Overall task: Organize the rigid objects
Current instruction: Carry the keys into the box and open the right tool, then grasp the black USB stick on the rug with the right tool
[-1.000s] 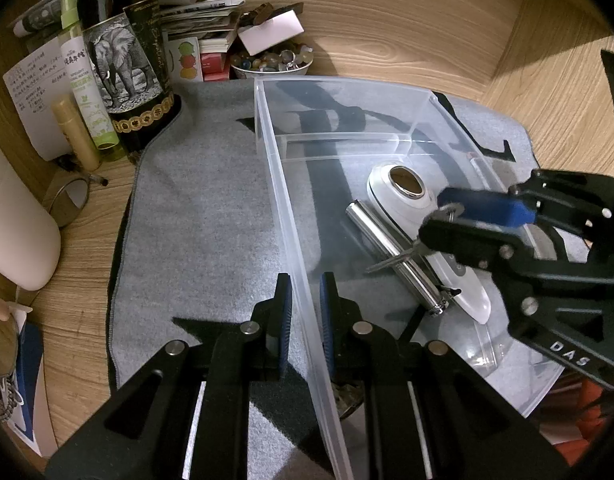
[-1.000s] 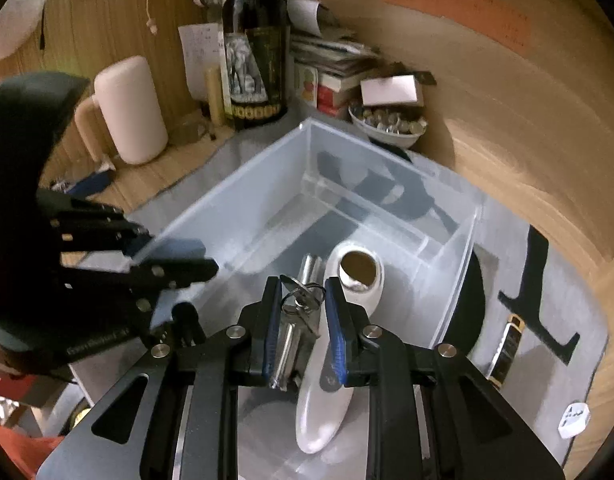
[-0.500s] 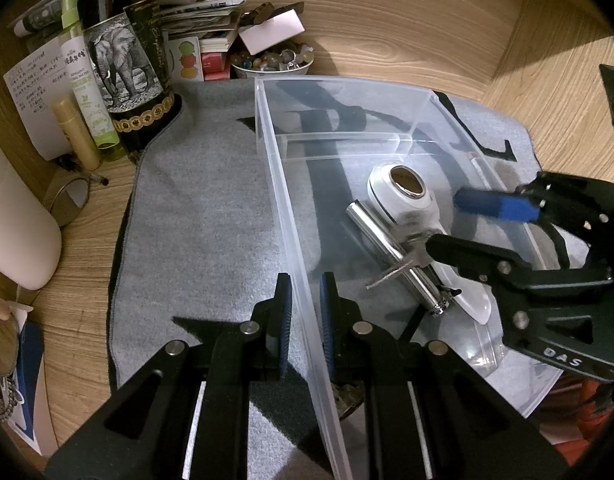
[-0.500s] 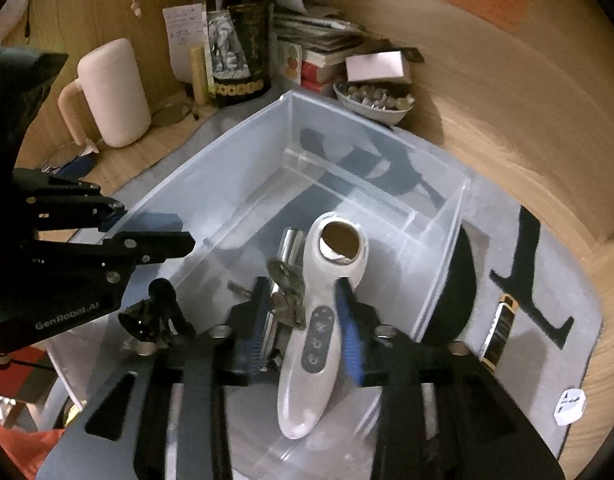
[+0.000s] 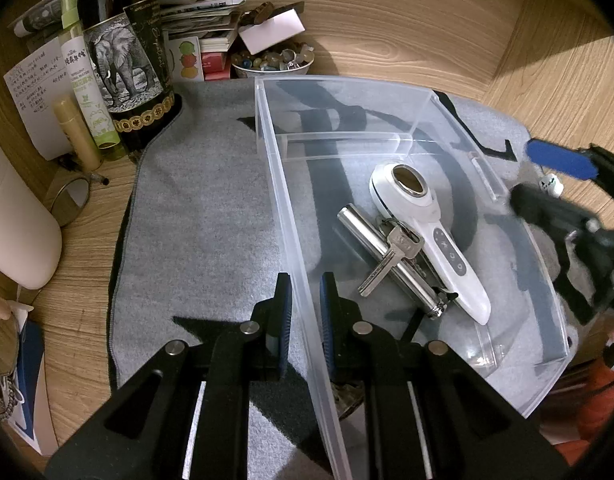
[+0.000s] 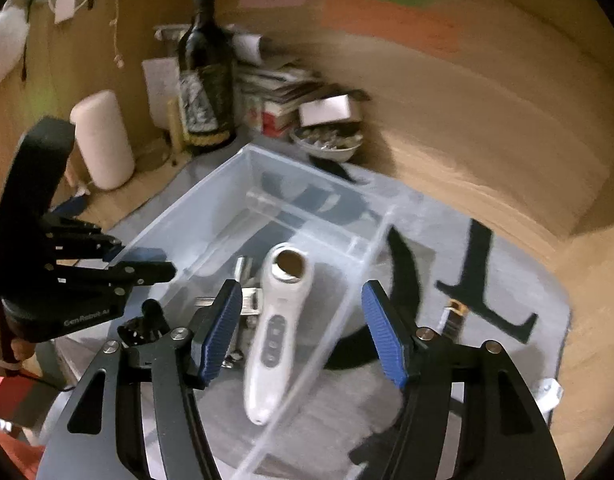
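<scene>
The clear bin's wall is being clamped by the left tool for steadiness, while the right tool is being opened, nothing between its jaws, above the keys.

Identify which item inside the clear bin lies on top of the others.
The keys: they rest across the silver metal tube, beside the white handheld device, both lying on the bin floor.
</scene>
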A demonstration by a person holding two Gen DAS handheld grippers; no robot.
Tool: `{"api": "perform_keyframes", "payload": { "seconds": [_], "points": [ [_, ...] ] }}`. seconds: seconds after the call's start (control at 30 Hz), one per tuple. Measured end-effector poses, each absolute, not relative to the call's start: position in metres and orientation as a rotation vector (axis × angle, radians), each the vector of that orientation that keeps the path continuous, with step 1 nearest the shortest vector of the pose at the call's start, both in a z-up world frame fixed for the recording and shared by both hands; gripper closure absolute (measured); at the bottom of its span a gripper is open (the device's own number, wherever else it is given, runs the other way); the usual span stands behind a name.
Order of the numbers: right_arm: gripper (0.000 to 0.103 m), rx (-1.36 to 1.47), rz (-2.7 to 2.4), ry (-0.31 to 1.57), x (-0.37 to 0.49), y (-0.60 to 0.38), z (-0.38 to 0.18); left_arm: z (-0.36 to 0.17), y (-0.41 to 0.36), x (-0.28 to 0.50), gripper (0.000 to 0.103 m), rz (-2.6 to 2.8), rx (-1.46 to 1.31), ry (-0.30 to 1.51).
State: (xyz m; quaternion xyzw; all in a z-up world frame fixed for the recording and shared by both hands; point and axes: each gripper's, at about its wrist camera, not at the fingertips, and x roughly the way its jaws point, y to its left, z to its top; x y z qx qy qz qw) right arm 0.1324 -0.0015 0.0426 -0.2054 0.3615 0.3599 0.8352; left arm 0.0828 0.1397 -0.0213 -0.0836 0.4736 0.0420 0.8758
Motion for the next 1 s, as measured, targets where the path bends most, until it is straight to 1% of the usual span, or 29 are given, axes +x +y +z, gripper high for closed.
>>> {"api": "perform_keyframes", "payload": {
  "seconds": [0.07, 0.1, 0.33, 0.53, 0.87, 1.0],
  "points": [
    [0.034, -0.416, 0.732, 0.745, 0.133, -0.013, 0.048, -0.021, 0.140, 0.083, 0.090, 0.088, -0.175, 0.989],
    [0.033, -0.406, 0.714, 0.736, 0.134, -0.019, 0.051, -0.021, 0.140, 0.083, 0.090, 0.088, -0.175, 0.989],
    [0.032, -0.341, 0.604, 0.756, 0.144, -0.066, 0.049, -0.021, 0.140, 0.083, 0.090, 0.088, -0.175, 0.989],
    [0.032, -0.330, 0.552, 0.861, 0.145, -0.091, 0.015, -0.021, 0.140, 0.082, 0.090, 0.088, -0.176, 0.988],
    [0.032, -0.298, 0.560, 1.026, 0.144, -0.103, -0.041, -0.021, 0.140, 0.082, 0.090, 0.088, -0.175, 0.988],
    [0.032, -0.320, 0.556, 0.993, 0.140, -0.102, -0.045, -0.021, 0.140, 0.082, 0.090, 0.088, -0.174, 0.989]
  ]
}}
